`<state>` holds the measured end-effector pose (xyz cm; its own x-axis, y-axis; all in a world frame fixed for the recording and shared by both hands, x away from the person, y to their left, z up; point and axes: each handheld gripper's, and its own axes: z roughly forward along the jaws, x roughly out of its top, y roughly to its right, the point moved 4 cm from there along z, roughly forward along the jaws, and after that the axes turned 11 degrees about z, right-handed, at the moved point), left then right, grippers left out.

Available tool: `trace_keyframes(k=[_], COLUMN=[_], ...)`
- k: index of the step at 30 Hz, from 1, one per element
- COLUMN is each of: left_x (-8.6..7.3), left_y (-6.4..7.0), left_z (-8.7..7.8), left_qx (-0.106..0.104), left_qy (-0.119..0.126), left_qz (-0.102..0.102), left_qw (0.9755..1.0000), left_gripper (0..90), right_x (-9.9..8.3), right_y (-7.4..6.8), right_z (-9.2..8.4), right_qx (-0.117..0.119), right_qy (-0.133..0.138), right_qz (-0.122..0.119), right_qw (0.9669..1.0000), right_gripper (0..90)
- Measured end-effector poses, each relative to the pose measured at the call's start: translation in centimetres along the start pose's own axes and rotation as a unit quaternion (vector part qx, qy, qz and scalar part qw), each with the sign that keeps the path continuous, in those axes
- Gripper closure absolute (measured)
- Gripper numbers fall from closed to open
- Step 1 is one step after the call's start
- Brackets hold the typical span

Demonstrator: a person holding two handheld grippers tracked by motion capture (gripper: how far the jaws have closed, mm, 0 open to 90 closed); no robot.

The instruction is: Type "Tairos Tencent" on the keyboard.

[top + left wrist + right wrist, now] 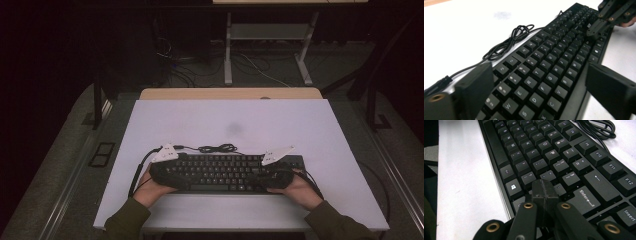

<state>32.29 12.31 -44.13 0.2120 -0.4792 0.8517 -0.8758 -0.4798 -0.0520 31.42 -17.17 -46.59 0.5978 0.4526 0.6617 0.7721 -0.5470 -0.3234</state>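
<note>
a white table top (300,125) carries a black keyboard (220,172) with its coiled cable (217,148) beside it.

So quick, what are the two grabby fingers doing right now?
Left gripper: fingers open, one on each side of the keyboard, not pressing it.
Right gripper: fingers closed together, tips over the keys, holding nothing.

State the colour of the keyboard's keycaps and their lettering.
Black keyboard keycaps with white lettering, clearest in the right gripper view.

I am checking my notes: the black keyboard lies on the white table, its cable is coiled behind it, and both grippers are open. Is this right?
Not quite. The right gripper is shut, jaws pressed together over the keyboard, as the right gripper view shows. The left gripper is open, and the rest holds.
</note>
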Motion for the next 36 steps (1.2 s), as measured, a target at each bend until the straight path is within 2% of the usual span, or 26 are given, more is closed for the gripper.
trace_keyframes(k=[3,4,5,7,10,11,13,14,20,21,23,24,30,36], left_x=[0.4,0.5,0.6,0.8,0.9,1.0,1.0,1.1,1.4,1.4,1.4,1.4,1.0,0.8], left_y=[-0.2,-0.2,-0.3,-0.4,-0.5,-0.5,-0.5,-0.5,-0.2,-0.1,-0.1,0.0,0.0,-0.1], left_z=[0.3,0.4,0.4,0.7,1.0,1.2,1.6,1.7,2.8,3.0,3.2,3.4,3.8,3.9], left_qx=[0.001,0.001,-0.002,-0.003,-0.009,-0.012,-0.017,-0.017,-0.031,-0.033,-0.034,-0.035,-0.035,-0.033], left_qy=[0.0,0.002,0.001,0.002,-0.003,-0.003,-0.009,-0.011,-0.025,-0.027,-0.034,-0.035,-0.056,-0.063], left_qz=[0.0,-0.002,-0.002,-0.002,0.001,0.003,0.007,0.007,0.014,0.012,0.015,0.015,0.014,0.011], left_qw=[1.0,1.0,1.0,1.0,1.0,0.9999,0.9998,0.9998,0.9991,0.999,0.9987,0.9986,0.9977,0.9974], left_gripper=[16.5,23.7,23.7,29.9,40.8,47.6,54.6,54.6,74.1,81.1,84.0,88.8,89.0,89.0], right_x=[0.0,0.0,0.0,0.0,0.0,0.0,0.0,0.0,0.0,0.0,0.0,0.0,0.0,0.0], right_y=[0.0,0.0,0.0,0.0,0.0,0.0,0.0,0.0,0.0,0.0,0.0,0.0,0.0,0.0], right_z=[0.0,0.0,0.0,0.0,0.0,0.0,0.0,0.0,0.0,0.0,0.0,0.0,0.0,0.0], right_qx=[0.0,-0.001,-0.001,-0.001,-0.001,-0.001,-0.001,-0.001,0.0,-0.001,-0.001,-0.001,-0.001,-0.001], right_qy=[0.0,0.001,0.001,0.001,0.0,0.0,0.0,0.0,0.0,0.0,0.0,0.001,0.001,0.001], right_qz=[0.0,0.0,0.0,0.0,-0.001,0.0,0.0,0.0,0.0,0.0,0.0,0.0,0.0,-0.001], right_qw=[1.0,1.0,1.0,1.0,1.0,1.0,1.0,1.0,1.0,1.0,1.0,1.0,1.0,1.0], right_gripper=[89.2,89.2,89.2,89.3,89.2,89.2,89.2,89.2,89.2,89.2,89.2,89.2,89.2,89.2])
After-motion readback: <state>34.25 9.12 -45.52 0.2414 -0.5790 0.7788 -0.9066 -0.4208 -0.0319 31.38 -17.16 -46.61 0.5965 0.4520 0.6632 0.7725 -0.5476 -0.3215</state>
